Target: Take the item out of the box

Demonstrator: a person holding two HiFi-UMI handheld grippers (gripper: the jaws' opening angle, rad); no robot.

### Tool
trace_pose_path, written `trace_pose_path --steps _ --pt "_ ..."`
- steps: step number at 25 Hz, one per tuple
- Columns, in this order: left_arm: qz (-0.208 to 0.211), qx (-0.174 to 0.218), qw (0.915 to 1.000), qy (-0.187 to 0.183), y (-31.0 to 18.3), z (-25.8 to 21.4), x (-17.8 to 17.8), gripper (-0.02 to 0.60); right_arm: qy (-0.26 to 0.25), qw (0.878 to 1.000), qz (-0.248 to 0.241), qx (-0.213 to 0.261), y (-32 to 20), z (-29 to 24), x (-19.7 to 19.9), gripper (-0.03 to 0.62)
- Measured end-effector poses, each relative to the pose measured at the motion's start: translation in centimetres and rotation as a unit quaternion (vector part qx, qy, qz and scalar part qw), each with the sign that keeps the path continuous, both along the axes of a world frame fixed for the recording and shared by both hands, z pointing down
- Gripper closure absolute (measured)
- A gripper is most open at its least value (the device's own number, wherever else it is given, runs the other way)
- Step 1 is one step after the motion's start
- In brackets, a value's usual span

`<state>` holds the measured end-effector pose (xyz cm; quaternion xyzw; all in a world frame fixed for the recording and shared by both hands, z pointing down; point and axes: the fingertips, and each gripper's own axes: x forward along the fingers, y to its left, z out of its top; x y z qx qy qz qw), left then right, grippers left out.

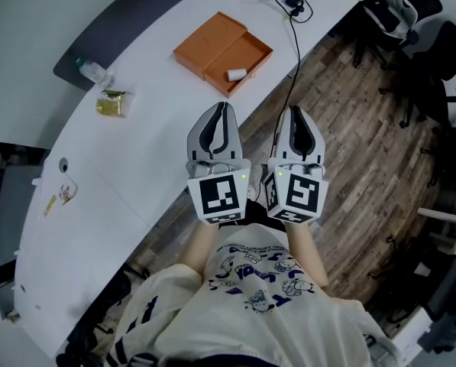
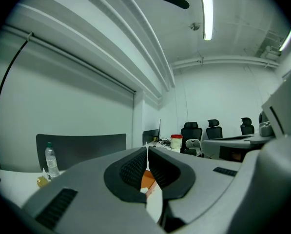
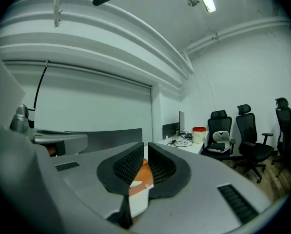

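Both grippers are empty, held side by side in front of me and pointing toward the worktop [image 1: 136, 151]. The left gripper [image 1: 224, 107] has its jaws pressed together with nothing between them; its own view confirms this, with the left gripper [image 2: 147, 150] tips meeting. The right gripper [image 1: 295, 110] also looks closed and empty, and in its own view the right gripper [image 3: 145, 147] pads are together at the tips. The orange box [image 1: 210, 40] lies open on the white worktop, lid flap spread to the left and tray to the right. The item [image 1: 237, 74], small and white, is inside the tray near its front corner. It is ahead of the left gripper and well apart from it, with no contact. The right gripper is further off, to the item's right, over the wood floor [image 1: 365, 167] just past the worktop edge. The left gripper tip sits about over that edge. Through both gripper views I see the box as an orange patch low behind the pads: box [image 2: 147, 178], box [image 3: 143, 174]. A water bottle [image 1: 94, 71] and a yellow packet [image 1: 113, 104] sit left of the box, well apart from it. A black cable [image 1: 296, 37] runs along the worktop to the right of the box.
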<state>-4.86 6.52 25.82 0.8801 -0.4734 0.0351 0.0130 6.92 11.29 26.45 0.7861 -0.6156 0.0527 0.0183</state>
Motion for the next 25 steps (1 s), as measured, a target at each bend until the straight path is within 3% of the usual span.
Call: trace_pose_path --steps 15,25 --pt "-0.03 -0.018 0.9993 -0.014 -2.9 2.0 1.7 0.558 -0.018 0.999 -0.028 -0.019 -3.5 2.3 2.4 0.546" --pt "-0.028 -0.026 0.9991 -0.02 -6.3 3.0 2.7 0.558 -0.02 0.999 -0.029 -0.028 -6.9 3.3 3.3 0.545"
